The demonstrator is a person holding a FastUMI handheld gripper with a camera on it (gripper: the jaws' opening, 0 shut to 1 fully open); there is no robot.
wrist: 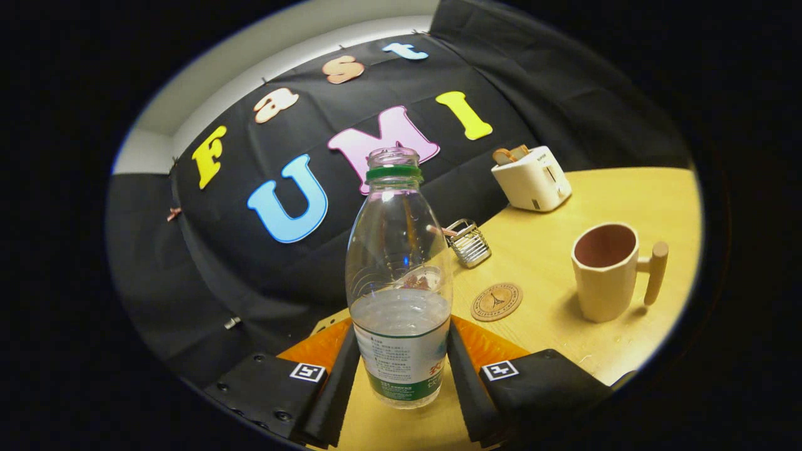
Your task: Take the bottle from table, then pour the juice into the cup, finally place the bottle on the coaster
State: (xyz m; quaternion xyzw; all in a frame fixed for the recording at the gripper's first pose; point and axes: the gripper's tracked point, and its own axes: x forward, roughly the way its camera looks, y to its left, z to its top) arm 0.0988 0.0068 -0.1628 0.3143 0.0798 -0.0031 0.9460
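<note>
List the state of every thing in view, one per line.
bottle: upright, uncapped, partly filled, between the fingers
gripper: fingers against both sides of the bottle
cup: upright, looks empty
coaster: flat on the table, bare
toaster: upright, bread in its slot
table: carries everything listed

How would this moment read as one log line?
gripper: shut on bottle | bottle: uncapped, part full | cup: beyond, unpoured | coaster: bare

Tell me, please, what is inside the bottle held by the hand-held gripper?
The bottle, between the hand-held gripper fingers, holds clear liquid in its lower part; the label hides the bottom. It is uncapped.
</note>
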